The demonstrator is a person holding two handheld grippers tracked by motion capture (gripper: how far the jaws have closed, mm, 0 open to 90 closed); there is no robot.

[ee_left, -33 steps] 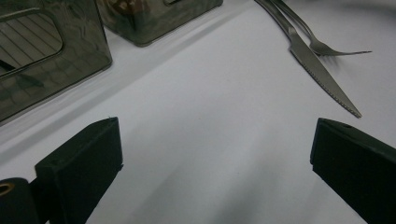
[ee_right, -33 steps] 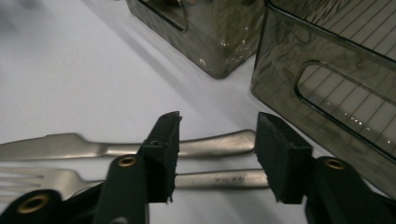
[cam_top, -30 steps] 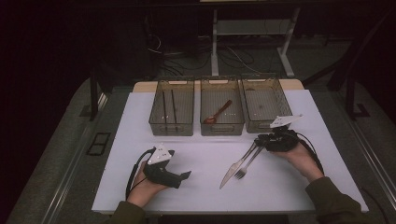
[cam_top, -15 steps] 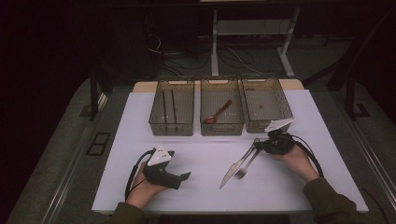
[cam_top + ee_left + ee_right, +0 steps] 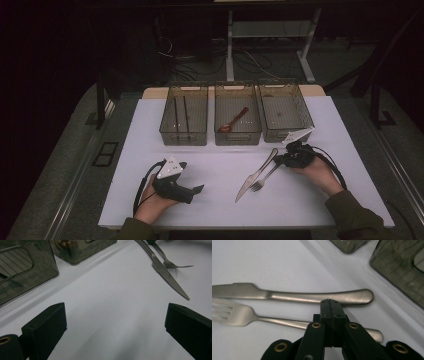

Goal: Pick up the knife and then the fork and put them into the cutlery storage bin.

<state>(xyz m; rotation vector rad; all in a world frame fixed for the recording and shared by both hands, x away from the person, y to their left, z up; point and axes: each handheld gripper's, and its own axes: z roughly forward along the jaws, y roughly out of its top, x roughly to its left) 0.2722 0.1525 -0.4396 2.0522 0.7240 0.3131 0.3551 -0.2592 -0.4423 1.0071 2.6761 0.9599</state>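
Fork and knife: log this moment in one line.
right gripper: shut over fork handle | knife: flat beside fork | left gripper: open, empty

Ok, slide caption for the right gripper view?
Shut tool poised over a fork handle, knife lying alongside on the white table.

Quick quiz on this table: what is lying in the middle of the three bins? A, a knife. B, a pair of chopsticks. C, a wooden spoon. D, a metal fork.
C: the high view shows a brown wooden spoon lying in the middle bin, while the fork and knife lie out on the white table.
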